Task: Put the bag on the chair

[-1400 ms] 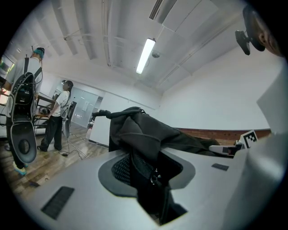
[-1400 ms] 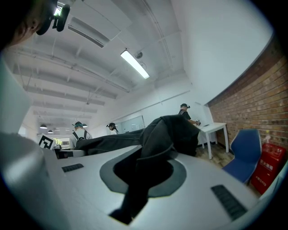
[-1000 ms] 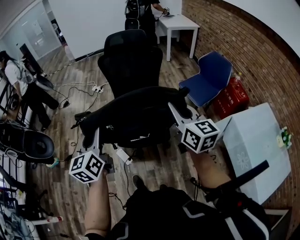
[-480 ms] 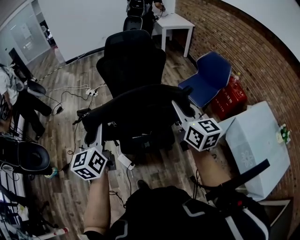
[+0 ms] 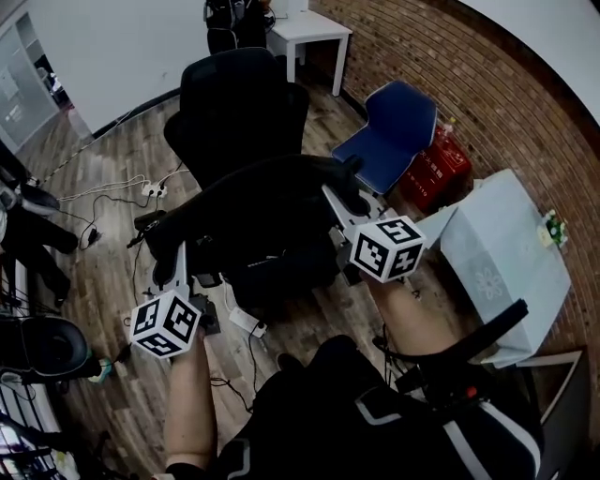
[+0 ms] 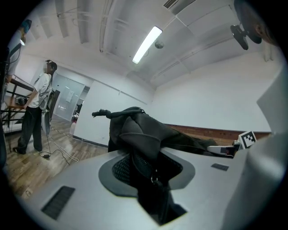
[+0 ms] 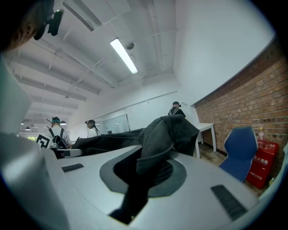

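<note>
A black bag (image 5: pixel 253 225) hangs stretched between my two grippers, in front of the black office chair (image 5: pixel 234 103) and above its seat. In the head view my left gripper (image 5: pixel 173 267) grips the bag's left end and my right gripper (image 5: pixel 339 199) grips its right end. The left gripper view shows my left gripper (image 6: pixel 146 168) shut on a fold of the bag (image 6: pixel 139 134), with a strap end sticking out at the top. In the right gripper view my right gripper (image 7: pixel 148 173) is shut on grey-black bag fabric (image 7: pixel 168 132). The chair's seat is mostly hidden under the bag.
A blue chair (image 5: pixel 389 131) and a red canister (image 5: pixel 433 169) stand by the brick wall at the right. A pale box (image 5: pixel 502 253) sits at my right. A white table (image 5: pixel 305 28) stands at the back. Cables and a power strip (image 5: pixel 150 187) lie on the wooden floor at the left.
The head view has shifted, so the chair, bag and both grippers sit further left in the frame. Both grippers still hold the bag the same way.
</note>
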Action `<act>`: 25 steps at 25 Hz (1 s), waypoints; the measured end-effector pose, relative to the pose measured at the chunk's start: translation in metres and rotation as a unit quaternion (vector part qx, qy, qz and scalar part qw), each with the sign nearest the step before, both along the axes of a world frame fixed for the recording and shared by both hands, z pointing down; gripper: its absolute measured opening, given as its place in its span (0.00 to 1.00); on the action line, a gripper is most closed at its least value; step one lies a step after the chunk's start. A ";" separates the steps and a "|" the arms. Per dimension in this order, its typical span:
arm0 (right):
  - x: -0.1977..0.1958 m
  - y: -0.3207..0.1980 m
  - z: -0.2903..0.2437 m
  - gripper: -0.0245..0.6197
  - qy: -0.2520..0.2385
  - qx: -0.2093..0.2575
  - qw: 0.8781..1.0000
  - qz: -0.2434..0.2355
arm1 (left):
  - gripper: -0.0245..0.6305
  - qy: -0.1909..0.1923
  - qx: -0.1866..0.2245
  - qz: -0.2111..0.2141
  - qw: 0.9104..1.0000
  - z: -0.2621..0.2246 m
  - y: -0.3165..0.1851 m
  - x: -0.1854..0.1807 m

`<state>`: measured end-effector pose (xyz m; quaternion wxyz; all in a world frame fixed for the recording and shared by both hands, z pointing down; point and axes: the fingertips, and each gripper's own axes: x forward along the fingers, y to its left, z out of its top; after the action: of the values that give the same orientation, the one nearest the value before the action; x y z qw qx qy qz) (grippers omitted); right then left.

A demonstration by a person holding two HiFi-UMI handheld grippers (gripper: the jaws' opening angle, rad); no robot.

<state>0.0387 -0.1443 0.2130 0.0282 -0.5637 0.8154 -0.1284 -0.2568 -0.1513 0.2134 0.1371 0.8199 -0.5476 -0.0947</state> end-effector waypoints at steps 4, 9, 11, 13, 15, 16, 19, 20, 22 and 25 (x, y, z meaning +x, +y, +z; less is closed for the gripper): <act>0.000 -0.010 0.009 0.11 0.005 -0.004 1.000 0.003 | 0.24 0.001 -0.006 0.006 1.000 0.011 -0.013 0.001; 0.006 -0.031 0.020 0.11 0.004 -0.012 1.000 0.000 | 0.24 -0.004 -0.013 0.003 1.000 0.022 -0.030 0.007; 0.006 -0.040 0.029 0.11 0.003 -0.019 1.000 -0.005 | 0.24 -0.006 -0.022 -0.002 1.000 0.029 -0.037 0.008; 0.008 -0.052 0.037 0.11 0.003 -0.025 1.000 -0.012 | 0.24 -0.009 -0.030 -0.008 0.999 0.037 -0.046 0.009; 0.013 -0.065 0.045 0.11 0.001 -0.027 0.999 -0.016 | 0.24 -0.013 -0.035 -0.011 0.999 0.043 -0.056 0.014; 0.015 -0.071 0.050 0.11 0.000 -0.029 0.999 -0.018 | 0.24 -0.015 -0.038 -0.012 0.999 0.047 -0.061 0.016; 0.021 -0.088 0.065 0.11 -0.004 -0.035 0.999 -0.020 | 0.24 -0.022 -0.048 -0.016 0.998 0.059 -0.077 0.022; 0.022 -0.094 0.070 0.11 -0.005 -0.037 0.999 -0.019 | 0.24 -0.023 -0.053 -0.017 0.998 0.063 -0.083 0.024; 0.025 -0.106 0.079 0.11 -0.006 -0.043 0.999 -0.020 | 0.24 -0.024 -0.062 -0.019 0.998 0.072 -0.094 0.026; 0.029 -0.122 0.095 0.11 -0.005 -0.053 0.998 -0.025 | 0.23 -0.029 -0.074 -0.021 0.997 0.086 -0.108 0.031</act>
<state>0.0672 -0.2663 0.3083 -0.0007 -0.5428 0.8214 -0.1754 -0.2259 -0.2594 0.2991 0.1796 0.7981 -0.5741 -0.0335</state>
